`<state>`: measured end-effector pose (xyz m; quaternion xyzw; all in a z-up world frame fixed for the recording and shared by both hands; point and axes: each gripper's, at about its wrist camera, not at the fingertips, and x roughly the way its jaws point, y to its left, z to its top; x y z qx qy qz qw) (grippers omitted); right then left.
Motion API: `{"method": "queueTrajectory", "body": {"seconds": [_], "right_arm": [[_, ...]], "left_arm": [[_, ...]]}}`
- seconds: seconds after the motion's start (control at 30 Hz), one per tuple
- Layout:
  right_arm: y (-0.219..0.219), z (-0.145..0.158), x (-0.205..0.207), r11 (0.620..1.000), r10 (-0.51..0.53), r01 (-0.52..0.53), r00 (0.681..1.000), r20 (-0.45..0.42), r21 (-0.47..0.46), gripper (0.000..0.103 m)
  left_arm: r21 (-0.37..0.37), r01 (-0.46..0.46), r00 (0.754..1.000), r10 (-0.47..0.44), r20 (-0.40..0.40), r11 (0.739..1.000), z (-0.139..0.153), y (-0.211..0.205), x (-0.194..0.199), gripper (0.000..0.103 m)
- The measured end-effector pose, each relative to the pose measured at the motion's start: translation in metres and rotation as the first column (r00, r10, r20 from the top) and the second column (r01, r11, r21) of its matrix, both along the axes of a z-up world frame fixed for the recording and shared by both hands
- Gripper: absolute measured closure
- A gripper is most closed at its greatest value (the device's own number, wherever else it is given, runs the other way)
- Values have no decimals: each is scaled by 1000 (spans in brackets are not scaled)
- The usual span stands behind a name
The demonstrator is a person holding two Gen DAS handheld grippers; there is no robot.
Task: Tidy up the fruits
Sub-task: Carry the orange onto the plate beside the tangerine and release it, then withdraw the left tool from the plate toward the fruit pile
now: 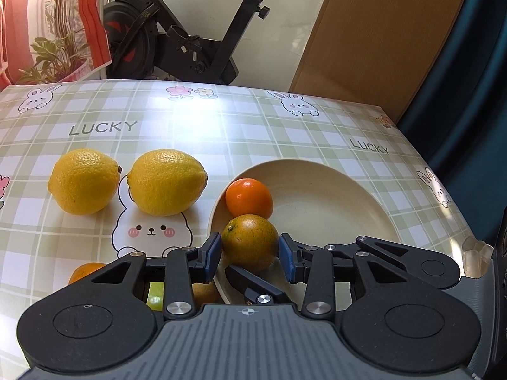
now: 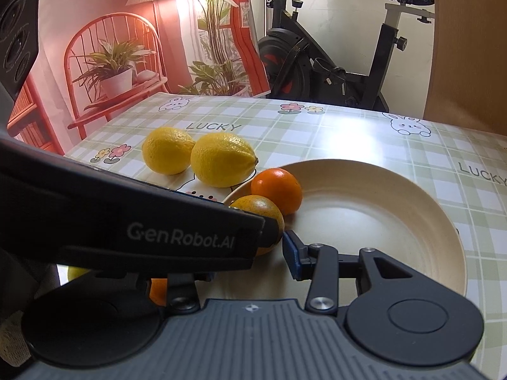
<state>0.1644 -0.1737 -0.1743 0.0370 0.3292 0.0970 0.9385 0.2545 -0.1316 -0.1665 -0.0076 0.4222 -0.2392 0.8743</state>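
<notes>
My left gripper (image 1: 250,253) is shut on a greenish orange (image 1: 248,242), its blue pads against both sides, just over the near-left rim of a cream plate (image 1: 317,164). A bright orange (image 1: 248,198) lies in the plate beside it. Two lemons (image 1: 84,181) (image 1: 166,181) sit on the checked cloth to the left. In the right wrist view my right gripper (image 2: 250,262) hovers over the plate (image 2: 443,215) with only bare plate showing between its jaws. Its left finger is hidden behind the left gripper's housing (image 2: 177,234), which also covers part of the greenish orange (image 2: 259,209).
Under the left gripper, part of another orange (image 1: 84,272), a green fruit (image 1: 155,297) and a brown fruit (image 1: 202,291) peek out. The table's right edge (image 1: 443,196) is close to the plate. An exercise bike (image 1: 177,31) and a cardboard panel (image 1: 380,31) stand beyond the table.
</notes>
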Motion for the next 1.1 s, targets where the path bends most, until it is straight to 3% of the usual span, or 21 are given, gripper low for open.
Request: {"method": "queueTrajectory", "body": {"seconds": [0.5,0.8,1.1], "right_arm": [[2,2,0,999,-42,42,999,-18,12,59],[-9,15,-24,989,-112,113,994,-9,91,59],[-1,30,-49,987,-118,115,993,19,113,59]], "left_arm": [[-31,-46,998,47,30,998,11,10,-1,61],[-15,-31,994,32,102,999,36,22,-28,61],[-15,-28,988,30,153,1000,54,41,-59,61]]}}
